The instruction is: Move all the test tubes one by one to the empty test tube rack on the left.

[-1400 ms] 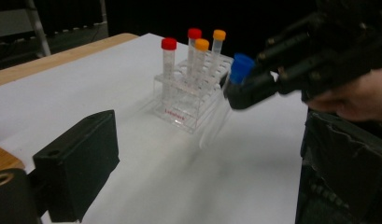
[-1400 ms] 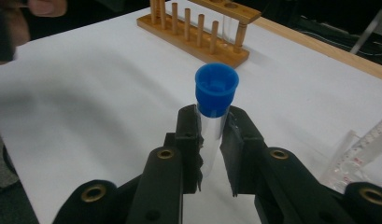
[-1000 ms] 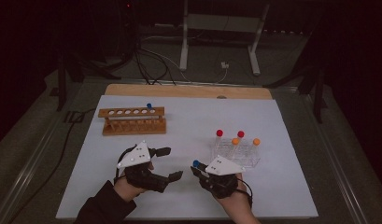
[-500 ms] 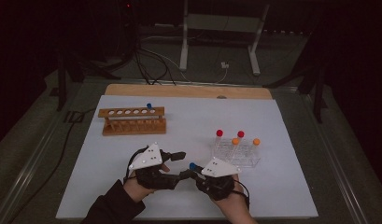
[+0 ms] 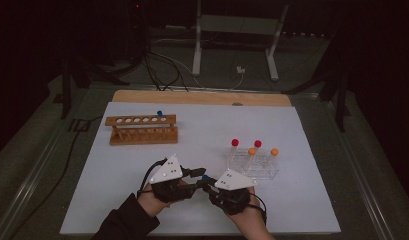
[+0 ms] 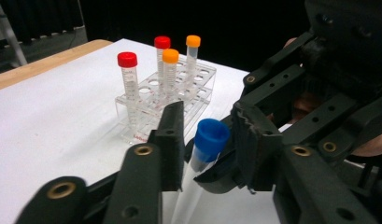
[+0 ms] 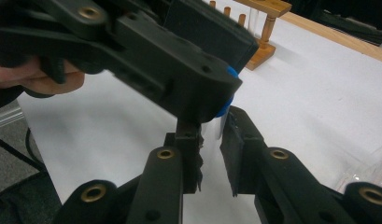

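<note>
A clear tube with a blue cap [image 6: 211,136] is held up at the front middle of the table, and my right gripper [image 7: 211,145] is shut on its clear body [image 7: 213,127]. My left gripper [image 6: 205,140] stands open, its jaws on either side of the blue cap. In the high view the left gripper [image 5: 198,179] and the right gripper [image 5: 208,184] meet tip to tip, with the blue cap [image 5: 205,177] between them. The far end of the tube is hidden behind the jaws.
A clear plastic rack [image 5: 252,169] just right of the grippers holds two red-capped tubes [image 5: 235,142] and two orange-capped ones [image 5: 274,151]. A wooden rack [image 5: 142,132] at the back left holds one blue-capped tube [image 5: 159,113]. The mat's front edge [image 5: 192,233] is close.
My left gripper has moved right until its jaws came around the blue cap. The right gripper has kept its hold on the tube and shifted slightly left.
</note>
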